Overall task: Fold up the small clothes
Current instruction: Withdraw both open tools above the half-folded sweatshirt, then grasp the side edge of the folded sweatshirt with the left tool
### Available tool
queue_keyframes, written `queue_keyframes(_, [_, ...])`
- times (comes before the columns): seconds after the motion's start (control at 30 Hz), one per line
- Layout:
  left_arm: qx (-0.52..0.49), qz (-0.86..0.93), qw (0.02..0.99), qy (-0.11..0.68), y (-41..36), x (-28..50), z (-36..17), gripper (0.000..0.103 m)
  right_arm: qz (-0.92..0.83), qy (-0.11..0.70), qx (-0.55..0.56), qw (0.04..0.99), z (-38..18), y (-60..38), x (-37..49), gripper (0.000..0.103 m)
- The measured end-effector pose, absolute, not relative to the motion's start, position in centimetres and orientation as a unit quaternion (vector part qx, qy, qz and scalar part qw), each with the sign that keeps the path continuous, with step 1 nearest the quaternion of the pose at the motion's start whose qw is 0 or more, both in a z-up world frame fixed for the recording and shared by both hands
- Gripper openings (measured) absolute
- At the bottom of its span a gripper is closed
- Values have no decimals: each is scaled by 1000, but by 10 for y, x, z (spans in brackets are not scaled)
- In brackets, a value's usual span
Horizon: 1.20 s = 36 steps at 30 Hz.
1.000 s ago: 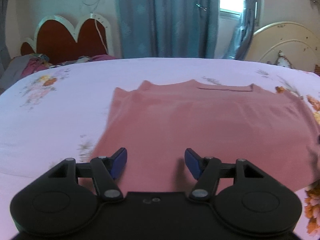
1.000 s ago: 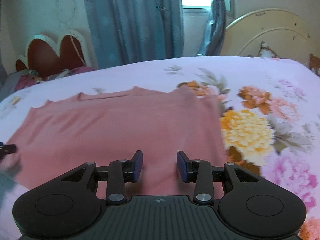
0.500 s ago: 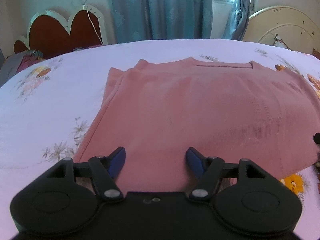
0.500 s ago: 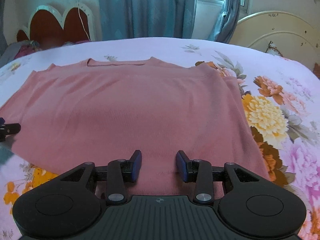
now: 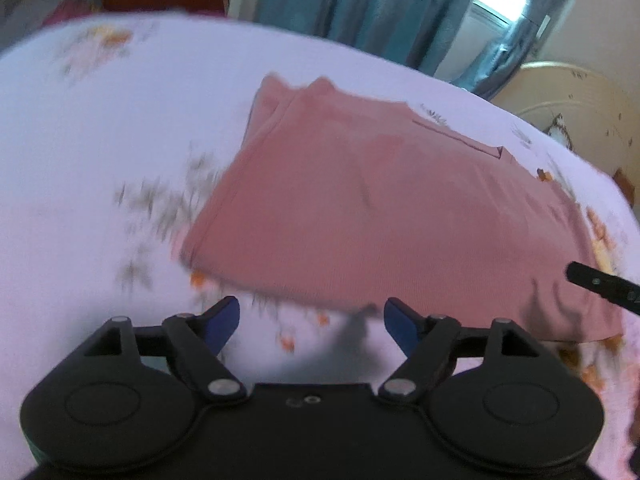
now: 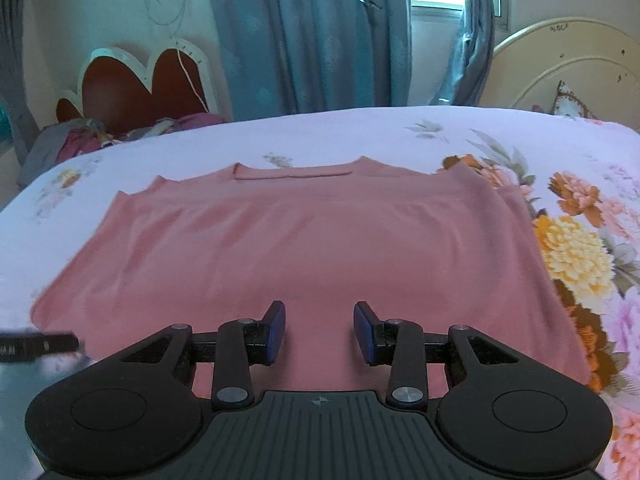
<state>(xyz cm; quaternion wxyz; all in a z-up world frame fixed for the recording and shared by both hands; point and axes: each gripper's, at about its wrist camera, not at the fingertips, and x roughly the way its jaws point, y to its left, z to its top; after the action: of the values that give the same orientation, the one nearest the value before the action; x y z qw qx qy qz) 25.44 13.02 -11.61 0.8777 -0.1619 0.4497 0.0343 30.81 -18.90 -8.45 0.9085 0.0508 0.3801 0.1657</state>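
A pink top (image 5: 380, 208) lies flat on the floral bed sheet, neckline at the far side, sleeves tucked in; it also shows in the right wrist view (image 6: 312, 248). My left gripper (image 5: 311, 322) is open and empty, held above the sheet just short of the top's near hem, toward its left corner. My right gripper (image 6: 319, 330) is open and empty, above the near hem area of the top. The tip of the right gripper shows at the right edge of the left wrist view (image 5: 600, 286), and the left gripper's tip at the left edge of the right wrist view (image 6: 38, 346).
The lilac floral bed sheet (image 6: 576, 256) spreads all around the top. A red heart-shaped headboard (image 6: 136, 88) and a heap of clothes (image 6: 80, 140) lie at the far left. Blue curtains (image 6: 304, 36) and a cream headboard (image 6: 568, 68) stand behind the bed.
My left gripper has drawn back and swung left, so the top's near hem is now ahead of its fingers; that view is blurred. My right gripper has shifted slightly. Both stay open.
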Motion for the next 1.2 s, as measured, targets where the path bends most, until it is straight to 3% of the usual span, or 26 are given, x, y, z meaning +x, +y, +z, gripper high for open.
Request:
queue_keyframes(0.2, [-243, 24, 868, 433, 146, 253, -127, 79, 180, 380, 52, 906, -85, -170, 313, 38])
queue_keyframes(0.57, [-365, 15, 869, 334, 160, 302, -150, 77, 176, 369, 52, 911, -91, -144, 348, 38])
queue_keyframes(0.67, [-377, 21, 869, 319, 163, 314, -155, 59, 171, 367, 43, 913, -94, -134, 365, 38])
queue_keyframes(0.73, [-383, 26, 869, 312, 166, 319, -159, 39, 166, 370, 31, 914, -102, -126, 374, 38])
queue_keyframes(0.83, [-398, 33, 864, 306, 172, 322, -164, 24, 169, 376, -12, 911, -128, -114, 375, 37])
queue_keyframes(1.2, [-424, 45, 859, 285, 176, 311, -168, 12, 160, 372, -27, 914, -132, -112, 372, 38])
